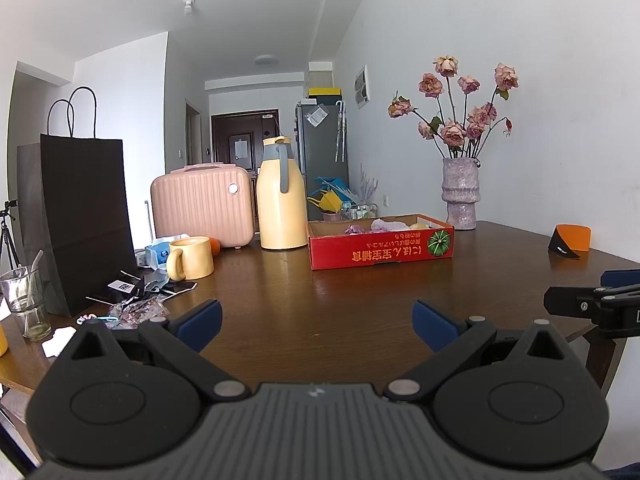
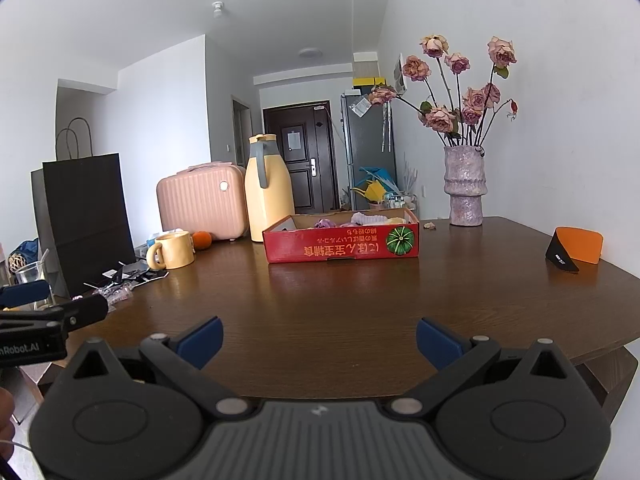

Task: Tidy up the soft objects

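- Nearest: left gripper [image 1: 316,326], black with blue pads, jaws spread wide, nothing between them, hovering over the dark wooden table [image 1: 320,304].
- Right gripper [image 2: 318,342] likewise spread wide and empty at the near edge; both face the box, probably staged for a reach or just backed off.
- Soft objects [image 2: 362,219], purple and pale cloth-like pieces, lie inside the shallow red cardboard box with a pumpkin print [image 2: 342,246], mid-table.
- Box looks like the collection spot; scene fits sorting finished or pieces waiting to be taken out.
- Orange-and-black folded piece [image 2: 576,250] sits well apart, far right; soft or not, cannot tell.
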A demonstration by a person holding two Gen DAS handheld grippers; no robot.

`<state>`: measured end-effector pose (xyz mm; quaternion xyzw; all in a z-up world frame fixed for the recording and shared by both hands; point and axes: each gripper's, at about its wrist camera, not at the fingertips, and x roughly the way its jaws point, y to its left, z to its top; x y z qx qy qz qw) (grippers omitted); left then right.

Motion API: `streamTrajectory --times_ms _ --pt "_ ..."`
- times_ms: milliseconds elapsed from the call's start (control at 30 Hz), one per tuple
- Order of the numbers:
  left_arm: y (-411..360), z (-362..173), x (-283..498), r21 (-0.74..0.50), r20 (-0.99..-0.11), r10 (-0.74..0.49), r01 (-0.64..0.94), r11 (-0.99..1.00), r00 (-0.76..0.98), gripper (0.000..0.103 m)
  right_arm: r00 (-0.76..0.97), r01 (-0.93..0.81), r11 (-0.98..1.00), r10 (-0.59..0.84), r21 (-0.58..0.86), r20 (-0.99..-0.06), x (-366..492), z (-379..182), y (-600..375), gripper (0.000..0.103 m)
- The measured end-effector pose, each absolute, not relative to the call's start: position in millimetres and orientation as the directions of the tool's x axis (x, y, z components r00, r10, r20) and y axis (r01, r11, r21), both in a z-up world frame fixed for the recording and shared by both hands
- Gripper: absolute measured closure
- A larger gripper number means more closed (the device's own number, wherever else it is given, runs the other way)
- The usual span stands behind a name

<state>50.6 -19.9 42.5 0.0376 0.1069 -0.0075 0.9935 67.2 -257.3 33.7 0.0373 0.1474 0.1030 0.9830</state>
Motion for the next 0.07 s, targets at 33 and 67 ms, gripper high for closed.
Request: streamTrajectory --times_ms 33,67 --pt "-19.9 42.7 50.7 0.073 -0.213 -0.007 0.023 0.997 0.977 0.0 0.935 -0.191 0.976 0.213 0.104 -0.283 67.2 33.7 -257.3 0.0" --pt "-19.9 42.7 50.7 0.072 -0.213 -0.008 0.024 0.997 0.977 0.0 0.935 -0.19 0.976 0.213 0.105 -0.283 67.4 33.5 -257.4 0.0"
